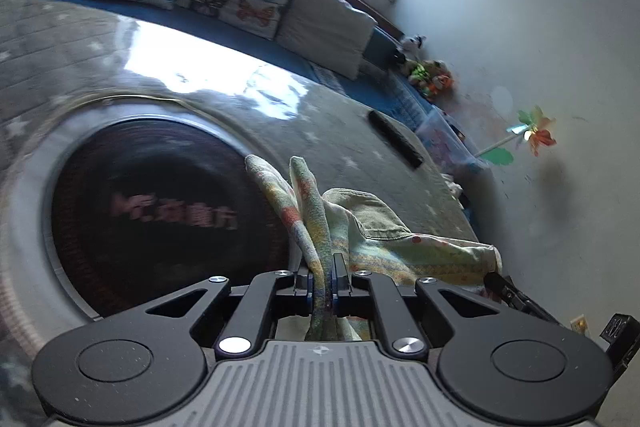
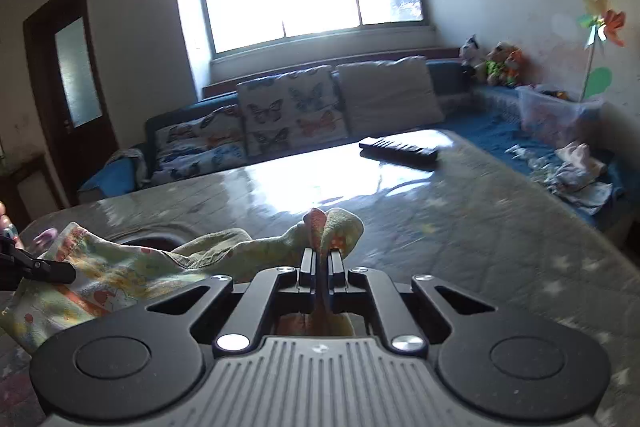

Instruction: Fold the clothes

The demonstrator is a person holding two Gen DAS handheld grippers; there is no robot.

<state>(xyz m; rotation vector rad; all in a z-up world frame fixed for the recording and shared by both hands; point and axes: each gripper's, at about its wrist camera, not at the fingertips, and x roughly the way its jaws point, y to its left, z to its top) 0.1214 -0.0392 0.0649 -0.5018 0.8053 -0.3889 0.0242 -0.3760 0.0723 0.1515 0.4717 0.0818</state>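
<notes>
A small pale green and yellow patterned garment (image 1: 384, 231) hangs stretched between my two grippers above a glossy grey table (image 1: 224, 67). My left gripper (image 1: 323, 279) is shut on one edge of the garment, with bunched cloth sticking up past the fingers. My right gripper (image 2: 322, 267) is shut on another edge of the same garment (image 2: 132, 267), which spreads to the left in that view. The tip of the right gripper (image 1: 516, 297) shows at the right in the left wrist view, and the left gripper (image 2: 36, 269) shows at the left edge of the right wrist view.
A round dark inset (image 1: 160, 211) with a metal rim is set in the table. A black remote (image 2: 398, 149) lies on the far side. A blue sofa (image 2: 500, 131) with butterfly cushions (image 2: 292, 111), a plastic bin (image 2: 556, 115) and loose clothes (image 2: 576, 171) runs behind and to the right.
</notes>
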